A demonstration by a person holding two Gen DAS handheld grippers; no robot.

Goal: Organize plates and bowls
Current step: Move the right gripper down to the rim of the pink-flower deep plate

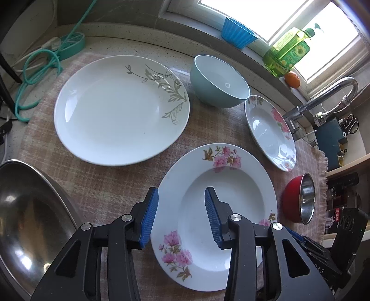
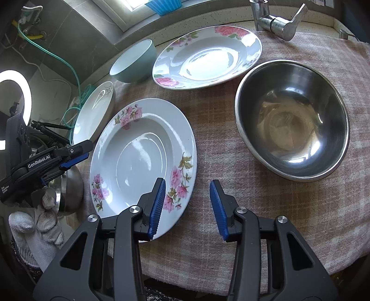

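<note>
A near floral plate (image 1: 219, 199) (image 2: 143, 155) lies on the checked cloth (image 1: 111, 183). My left gripper (image 1: 181, 208) is open, its jaws straddling that plate's left rim. My right gripper (image 2: 188, 199) is open, straddling the same plate's right rim. A second floral plate (image 1: 269, 133) (image 2: 208, 56) lies further back. A large white plate with a grey leaf pattern (image 1: 120, 108) (image 2: 94, 111) sits at the left. A teal bowl (image 1: 218, 81) (image 2: 133, 62) stands at the back. A steel bowl with a red outside (image 1: 300, 199) (image 2: 292, 118) lies to the right.
A big steel bowl (image 1: 30, 222) sits at the left edge. A tap (image 1: 323, 97) (image 2: 275, 19) stands by the sink. A blue cup (image 1: 238, 32), a detergent bottle (image 1: 289, 51) and an orange (image 1: 292, 79) are on the windowsill. A teal power strip with cable (image 1: 69, 46) lies at the back left.
</note>
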